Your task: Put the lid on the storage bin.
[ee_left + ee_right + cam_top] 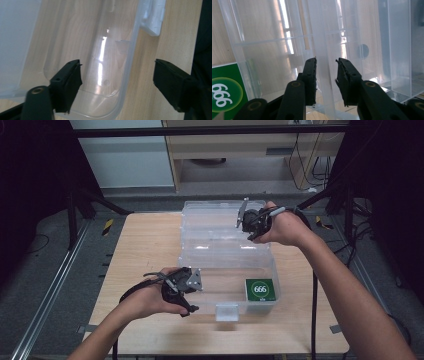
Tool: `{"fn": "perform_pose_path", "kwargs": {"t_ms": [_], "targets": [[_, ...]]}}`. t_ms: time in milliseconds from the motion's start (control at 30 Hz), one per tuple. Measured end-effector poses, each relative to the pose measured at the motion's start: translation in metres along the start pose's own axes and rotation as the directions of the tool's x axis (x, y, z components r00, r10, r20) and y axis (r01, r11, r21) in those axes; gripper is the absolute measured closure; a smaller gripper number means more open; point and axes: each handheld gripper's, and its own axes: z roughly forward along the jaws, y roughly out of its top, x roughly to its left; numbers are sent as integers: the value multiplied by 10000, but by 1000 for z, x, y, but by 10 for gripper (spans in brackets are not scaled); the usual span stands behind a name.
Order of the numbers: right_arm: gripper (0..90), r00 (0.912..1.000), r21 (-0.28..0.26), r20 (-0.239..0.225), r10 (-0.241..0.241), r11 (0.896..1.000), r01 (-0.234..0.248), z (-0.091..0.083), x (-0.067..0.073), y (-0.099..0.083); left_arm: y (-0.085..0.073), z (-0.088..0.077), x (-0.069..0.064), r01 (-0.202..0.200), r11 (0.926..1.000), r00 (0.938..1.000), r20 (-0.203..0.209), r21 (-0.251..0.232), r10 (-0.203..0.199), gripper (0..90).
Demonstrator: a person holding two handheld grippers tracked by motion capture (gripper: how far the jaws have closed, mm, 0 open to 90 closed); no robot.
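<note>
Pale wooden table (150,240) carries a clear plastic storage box (225,285), lid (220,215) open, near its front-right edge. The left gripper (192,295) spans the box's near-left rim with wide jaws; the right gripper (247,224) stands narrow astride a clear wall (325,75), contact unclear.

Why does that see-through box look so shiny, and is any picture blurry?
High view: soft and low in detail, dark at the sides, with pale reflections on the clear plastic box. Left gripper view: a bright streak of glare runs down the box's wall, and the close jaws look slightly soft. Right gripper view: light streaks on the clear walls; the green card reads clearly.
</note>
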Motion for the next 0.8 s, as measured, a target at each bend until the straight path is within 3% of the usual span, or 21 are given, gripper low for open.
{"fn": "perform_pose_path", "kwargs": {"t_ms": [267, 667, 800], "targets": [[781, 9995, 73, -127, -284, 9996, 285, 4, 1, 3, 3, 9, 0, -240, 9990, 9989, 411, 390, 224, 482], [789, 9995, 101, -87, -318, 9994, 319, 5, 2, 4, 3, 24, 1, -295, 9967, 9956, 913, 752, 226, 766], [789, 9994, 51, -97, -329, 9994, 329, 5, 2, 4, 3, 25, 1, -255, 9972, 9952, 959, 703, 187, 820]]}}
